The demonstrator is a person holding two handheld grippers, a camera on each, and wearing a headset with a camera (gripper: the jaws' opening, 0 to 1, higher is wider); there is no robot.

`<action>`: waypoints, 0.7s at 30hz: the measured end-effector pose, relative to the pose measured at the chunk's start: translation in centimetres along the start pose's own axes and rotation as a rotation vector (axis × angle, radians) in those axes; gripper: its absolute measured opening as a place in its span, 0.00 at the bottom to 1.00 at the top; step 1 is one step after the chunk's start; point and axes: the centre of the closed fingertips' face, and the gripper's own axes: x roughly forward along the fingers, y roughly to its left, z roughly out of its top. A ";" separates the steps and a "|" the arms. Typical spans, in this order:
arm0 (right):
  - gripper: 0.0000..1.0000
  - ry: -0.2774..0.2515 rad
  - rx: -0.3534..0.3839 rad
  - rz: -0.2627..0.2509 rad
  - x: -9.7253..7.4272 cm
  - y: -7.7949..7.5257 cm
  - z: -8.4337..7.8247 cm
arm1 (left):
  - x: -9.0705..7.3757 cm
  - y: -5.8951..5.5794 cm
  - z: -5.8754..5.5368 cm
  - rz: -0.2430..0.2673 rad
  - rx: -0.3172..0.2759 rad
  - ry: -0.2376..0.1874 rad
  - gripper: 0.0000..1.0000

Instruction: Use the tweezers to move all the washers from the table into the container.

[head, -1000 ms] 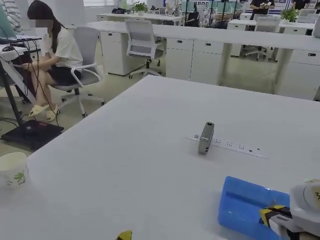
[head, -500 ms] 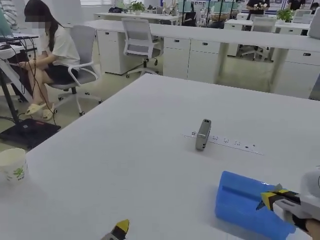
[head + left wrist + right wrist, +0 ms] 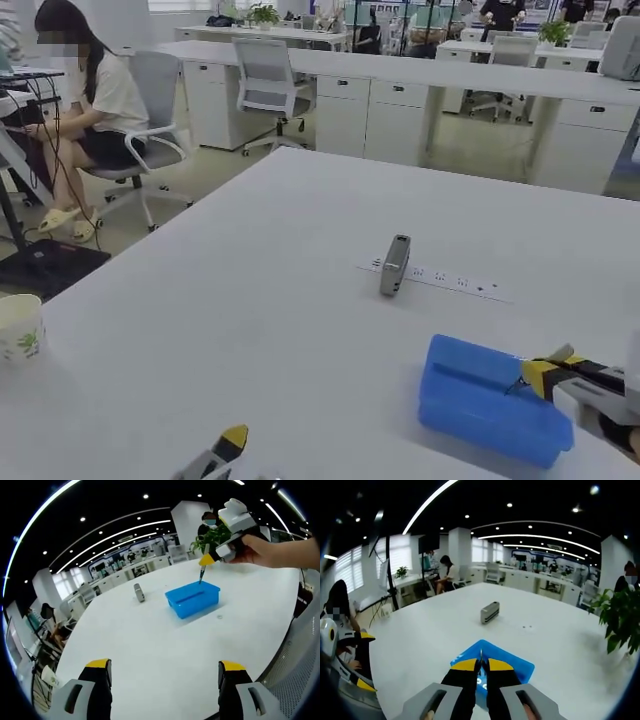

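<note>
Far to my left a paper cup [image 3: 18, 328] stands near the edge of the white table [image 3: 250, 290]. Behind it, off the table, a person [image 3: 88, 95] sits on a grey chair [image 3: 160, 110].

Next comes my left gripper [image 3: 162, 666]. Its two jaws are spread wide with nothing between them. In the head view its yellow tip [image 3: 232, 437] pokes up at the bottom, low over bare table.

In the middle of the table a small grey block [image 3: 394, 265] stands on its edge. It sits on a thin strip of plug holes [image 3: 450, 280] that runs off to the right. The block is well apart from the blue box [image 3: 490, 400], on the far side of it.

The blue box is open on top and lies near my right side. In the left gripper view I see one tiny round thing [image 3: 219, 616] on the table just beside the box. It may be a washer, but it is too small for me to be sure. The near wall of the box is between it and the tweezers [image 3: 201, 573].

My right gripper [image 3: 481, 664] has its jaws squeezed together on the tweezers. The thin tip points down over the box. I cannot tell if the tip holds anything. A hand [image 3: 272, 550] holds this gripper. A green plant [image 3: 620, 615] stands far right.
</note>
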 end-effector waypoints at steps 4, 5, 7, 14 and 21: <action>0.02 0.003 -0.001 0.004 -0.6 0.5 -0.7 | 0.0 0.0 0.0 0.000 0.000 -0.002 0.90; 0.02 0.004 0.001 0.004 -0.7 0.6 -0.8 | 0.0 0.0 0.0 0.001 0.000 -0.003 0.90; 0.02 0.009 0.007 0.009 -0.9 0.8 -1.3 | 0.0 0.1 0.0 0.003 -0.002 -0.002 0.90; 0.02 0.040 0.029 0.009 -1.1 0.9 -3.4 | -0.1 0.1 0.1 0.004 -0.002 -0.003 0.90; 0.02 0.094 0.039 0.020 -0.8 0.7 -5.9 | -0.1 0.1 0.0 0.005 -0.002 -0.002 0.90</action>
